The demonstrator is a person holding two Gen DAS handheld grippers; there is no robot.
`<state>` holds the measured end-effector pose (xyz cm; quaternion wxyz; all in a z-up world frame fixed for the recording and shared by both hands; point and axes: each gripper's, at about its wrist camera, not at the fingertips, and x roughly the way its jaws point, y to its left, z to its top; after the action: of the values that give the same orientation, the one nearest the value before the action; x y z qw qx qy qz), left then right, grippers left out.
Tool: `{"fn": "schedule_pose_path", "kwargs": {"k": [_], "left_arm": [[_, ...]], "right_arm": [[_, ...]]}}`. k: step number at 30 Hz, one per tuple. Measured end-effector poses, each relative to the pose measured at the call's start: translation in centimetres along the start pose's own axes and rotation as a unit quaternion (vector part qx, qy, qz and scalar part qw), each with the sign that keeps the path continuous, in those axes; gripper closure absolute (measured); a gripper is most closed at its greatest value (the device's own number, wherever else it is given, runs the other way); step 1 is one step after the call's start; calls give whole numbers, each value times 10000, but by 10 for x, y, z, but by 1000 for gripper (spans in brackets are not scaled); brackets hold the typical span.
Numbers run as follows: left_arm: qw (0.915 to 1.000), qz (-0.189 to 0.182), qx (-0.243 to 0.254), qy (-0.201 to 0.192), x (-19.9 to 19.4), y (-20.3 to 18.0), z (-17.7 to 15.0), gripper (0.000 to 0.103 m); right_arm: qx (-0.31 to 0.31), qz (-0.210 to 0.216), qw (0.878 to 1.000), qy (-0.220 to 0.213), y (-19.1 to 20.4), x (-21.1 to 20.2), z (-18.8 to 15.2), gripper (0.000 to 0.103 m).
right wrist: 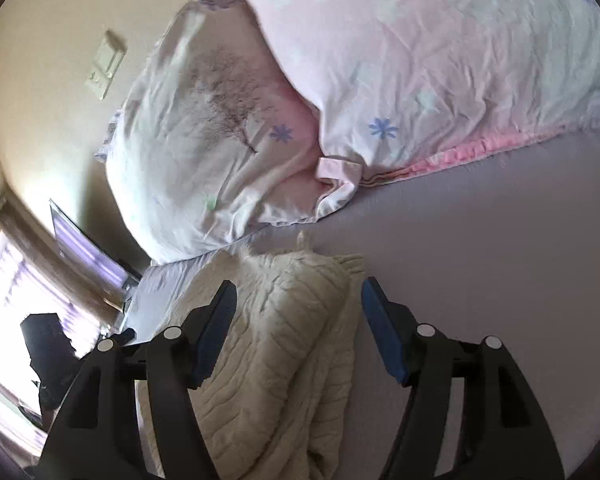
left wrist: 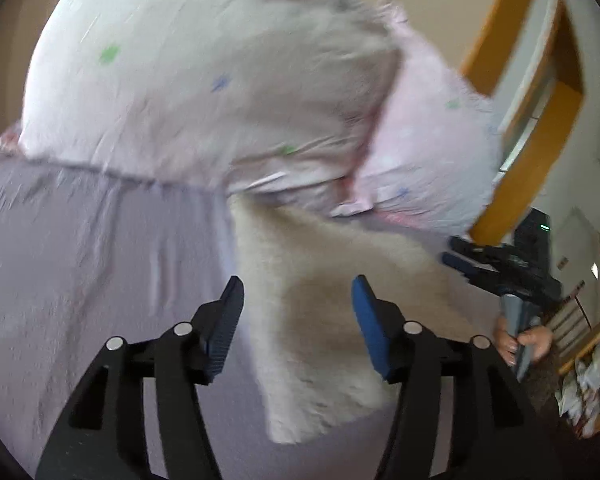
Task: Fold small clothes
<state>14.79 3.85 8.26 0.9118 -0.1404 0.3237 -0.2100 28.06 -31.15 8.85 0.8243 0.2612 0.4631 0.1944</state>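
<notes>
A cream knitted garment (left wrist: 320,320) lies on the lilac bed sheet (left wrist: 80,280). My left gripper (left wrist: 298,308) is open just above it, one finger at each side of the cloth. In the right wrist view the same ribbed knit (right wrist: 284,344) lies bunched in a long heap on the sheet (right wrist: 500,240). My right gripper (right wrist: 298,320) is open over it with nothing between the pads. The right gripper also shows in the left wrist view (left wrist: 460,256), at the garment's right end, held by a hand.
A large pillow (left wrist: 200,80) and a pink flowered quilt (right wrist: 440,60) lie at the head of the bed, just beyond the garment. A yellow door frame (left wrist: 528,152) stands to the right. A window (right wrist: 20,300) and a wall switch (right wrist: 106,64) are to the left.
</notes>
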Motion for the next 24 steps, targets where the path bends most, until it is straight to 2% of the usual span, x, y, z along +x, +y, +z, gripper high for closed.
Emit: {"fn": "schedule_pose_path", "kwargs": {"k": [1,2,3,5,6,8,10,14,16,18,20,21,22,23,24], "left_arm": [[9999,-108,123,-19,-2,-6,-2,42],[9993,-222,286,11,1,-17,-4,40],[9986,-301,432,76,6,-25,-6,40],[9968,-270,710,230,22,-41,-8,40],[9961,-231,789,316,28,-42,-11,40],[9955,-230,788,481,40,-43,-14,41],[9949,-267,831,507,48,-42,-15,45],[9930,-197,1058,478,56,-47,-17,46],[9919,-118,1175,459,57,-53,-17,45],[9919,-111,1197,407,45,-52,-19,42],[9938,-158,1058,310,27,-47,-19,35],[9946,-137,989,271,18,-43,-20,33],[9955,-90,915,237,10,-38,-21,30],[9965,-25,809,211,1,-33,-24,27],[9973,8,697,211,-6,-28,-27,26]], "right_arm": [[-75,-69,9999,140,2,5,-1,40],[-206,-133,9991,358,8,16,-6,50],[-382,-168,9976,555,15,29,-10,83],[-935,-658,9922,498,34,42,-10,92],[-1164,-811,9895,260,44,40,-3,93],[-1286,-945,9871,-102,48,28,11,93],[-1470,-1313,9801,-234,49,35,22,93],[-1574,-2072,9644,478,29,88,12,93],[-1799,-2188,9582,398,34,87,9,91],[-1714,-2051,9634,185,43,62,14,85],[-1533,-1622,9746,-177,56,22,12,72],[-1459,-1280,9806,-270,62,5,8,57],[-1429,-924,9850,-298,68,-11,0,49],[-1498,-550,9870,-186,77,-22,-13,49],[-1601,-399,9863,-39,85,-24,-23,49]]}}
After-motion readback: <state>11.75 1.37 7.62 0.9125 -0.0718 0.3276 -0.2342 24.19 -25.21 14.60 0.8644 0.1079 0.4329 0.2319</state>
